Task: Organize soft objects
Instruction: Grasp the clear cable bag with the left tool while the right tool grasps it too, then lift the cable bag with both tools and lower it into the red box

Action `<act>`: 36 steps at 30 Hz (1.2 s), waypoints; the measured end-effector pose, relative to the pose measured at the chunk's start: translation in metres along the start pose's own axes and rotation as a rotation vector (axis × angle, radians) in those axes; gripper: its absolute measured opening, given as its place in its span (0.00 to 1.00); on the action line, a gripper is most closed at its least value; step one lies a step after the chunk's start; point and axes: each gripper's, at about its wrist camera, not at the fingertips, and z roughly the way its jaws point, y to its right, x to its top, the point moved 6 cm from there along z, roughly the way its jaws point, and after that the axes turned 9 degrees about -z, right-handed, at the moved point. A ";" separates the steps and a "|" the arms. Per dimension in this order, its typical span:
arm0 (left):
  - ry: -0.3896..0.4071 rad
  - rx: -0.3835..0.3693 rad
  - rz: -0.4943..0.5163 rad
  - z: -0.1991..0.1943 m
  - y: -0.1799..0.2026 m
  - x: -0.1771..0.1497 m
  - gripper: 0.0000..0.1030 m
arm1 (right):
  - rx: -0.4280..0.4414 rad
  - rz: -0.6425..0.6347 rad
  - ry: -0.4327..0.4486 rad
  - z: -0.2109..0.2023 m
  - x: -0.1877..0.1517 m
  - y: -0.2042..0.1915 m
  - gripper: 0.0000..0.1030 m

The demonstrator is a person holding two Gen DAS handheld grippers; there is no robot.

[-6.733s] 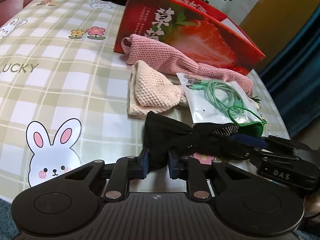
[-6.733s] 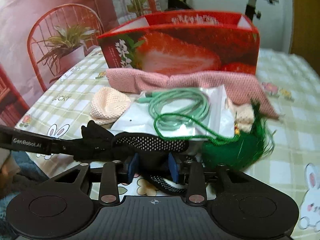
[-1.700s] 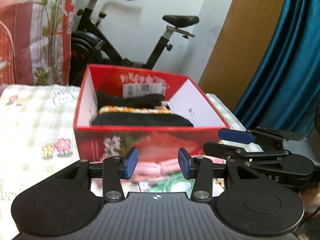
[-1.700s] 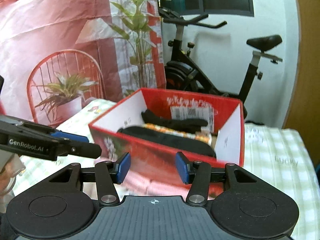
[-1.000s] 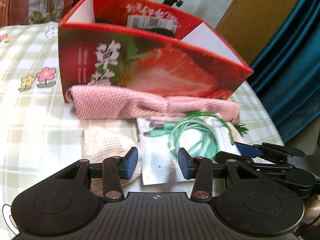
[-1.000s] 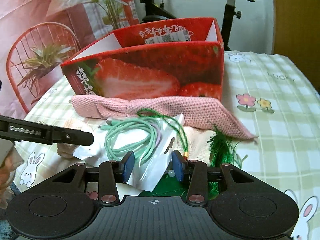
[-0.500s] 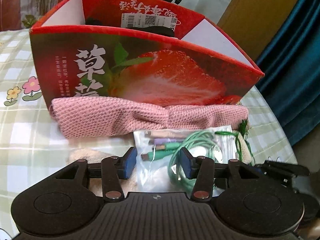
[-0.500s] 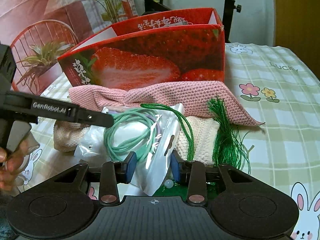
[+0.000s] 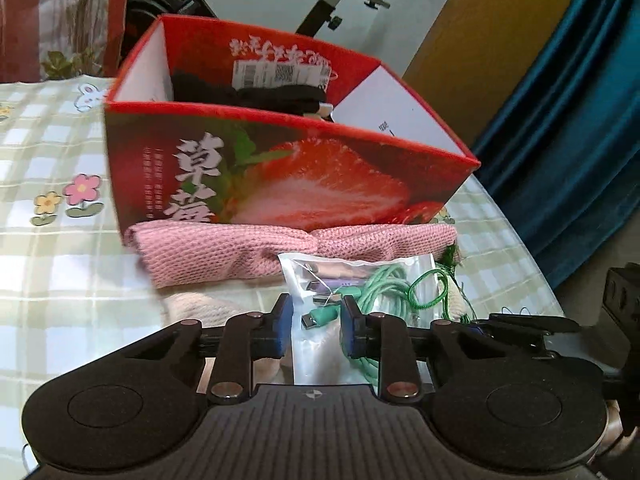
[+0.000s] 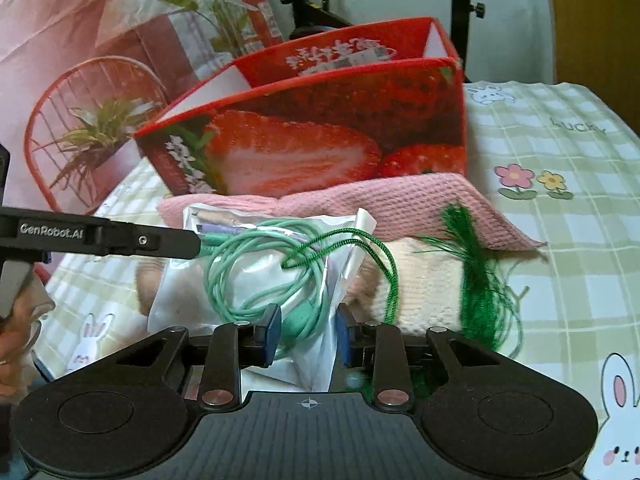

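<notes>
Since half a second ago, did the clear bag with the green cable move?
Yes. In the right wrist view the bag now covers more of the pink cloth and reaches nearer the red box, both grippers around it.

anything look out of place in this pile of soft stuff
Yes: the clear plastic bag holding a mint green cable and plugs lies among knitted cloths, on the cream cloth in front of the pink knit cloth. It is the one non-fabric item, and both grippers' jaws straddle it.

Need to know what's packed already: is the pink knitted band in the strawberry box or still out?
Out. The pink knitted band lies on the tablecloth against the strawberry box's front wall.
</notes>
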 end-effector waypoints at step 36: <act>0.150 0.109 -0.260 -0.048 -0.075 -0.029 0.27 | 0.084 -0.132 0.030 0.016 0.024 -0.073 0.17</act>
